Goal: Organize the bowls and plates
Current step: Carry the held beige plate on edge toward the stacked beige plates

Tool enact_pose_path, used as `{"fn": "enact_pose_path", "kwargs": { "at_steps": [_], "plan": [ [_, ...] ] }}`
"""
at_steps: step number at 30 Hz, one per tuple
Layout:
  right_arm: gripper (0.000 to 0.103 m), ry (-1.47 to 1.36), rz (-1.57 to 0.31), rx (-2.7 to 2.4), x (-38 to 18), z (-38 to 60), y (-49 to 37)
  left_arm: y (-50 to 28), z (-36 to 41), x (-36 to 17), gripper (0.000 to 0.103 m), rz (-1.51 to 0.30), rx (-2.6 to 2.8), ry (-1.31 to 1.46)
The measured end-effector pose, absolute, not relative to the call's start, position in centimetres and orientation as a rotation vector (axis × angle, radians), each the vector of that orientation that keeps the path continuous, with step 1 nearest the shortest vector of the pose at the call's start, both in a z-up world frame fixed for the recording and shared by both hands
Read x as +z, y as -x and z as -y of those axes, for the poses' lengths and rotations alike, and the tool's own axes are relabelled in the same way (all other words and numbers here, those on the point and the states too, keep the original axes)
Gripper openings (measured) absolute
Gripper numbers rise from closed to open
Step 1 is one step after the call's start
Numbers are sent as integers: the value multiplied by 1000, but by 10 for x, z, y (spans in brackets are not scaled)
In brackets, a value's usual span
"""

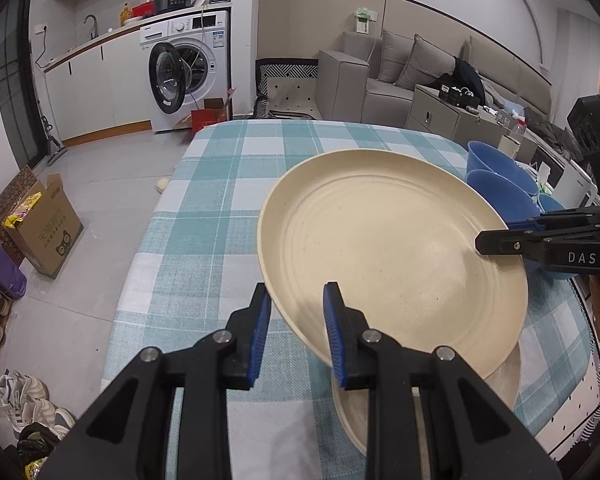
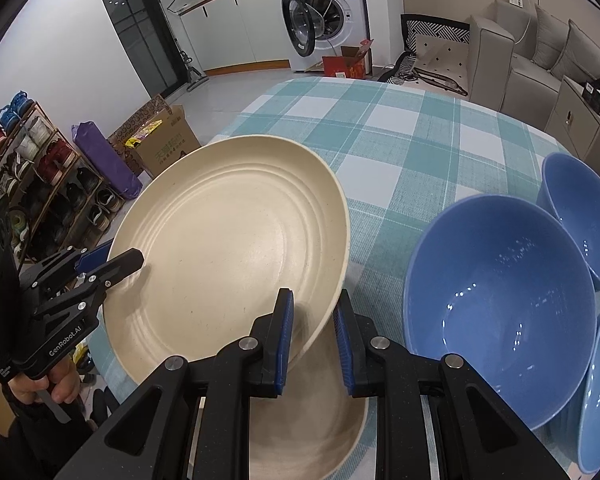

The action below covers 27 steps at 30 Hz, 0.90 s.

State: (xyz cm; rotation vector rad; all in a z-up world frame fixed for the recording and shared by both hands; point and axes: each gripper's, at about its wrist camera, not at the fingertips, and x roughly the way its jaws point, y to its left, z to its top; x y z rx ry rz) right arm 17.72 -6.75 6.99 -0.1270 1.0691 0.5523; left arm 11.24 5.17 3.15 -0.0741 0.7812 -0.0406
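Table: your checked cloth (image 1: 204, 240) (teal and white).
Cream plate (image 1: 380, 256): tilted, lifted above a second plate (image 2: 312, 432).
Left gripper (image 1: 296, 332): clamps its near rim.
Right gripper (image 2: 314, 336): clamps the opposite rim.
Blue bowls (image 2: 500, 304): beside.

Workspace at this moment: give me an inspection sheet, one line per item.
Surface: table under a teal and white checked tablecloth.
Job's things: round cream ridged plate held tilted above a second cream plate lying on the cloth; three blue plastic bowls beside them.
Clutter: nothing seen on the cloth.
Grippers: left tongs straddle the upper plate's near rim; right tongs straddle the opposite rim; true contact cannot be told.
Cables: cord trailing into the white washing machine with its door open.
Surroundings: grey sofa, cardboard box, shoe rack.
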Motion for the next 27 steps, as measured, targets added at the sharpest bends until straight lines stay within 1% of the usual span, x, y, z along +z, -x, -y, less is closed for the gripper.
{"fn": "enact_pose_path", "kwargs": {
  "at_steps": [27],
  "plan": [
    [21,145,-1107,567,42,97,-126,-75,-18,3,25,-854,-66,-9]
  ]
}}
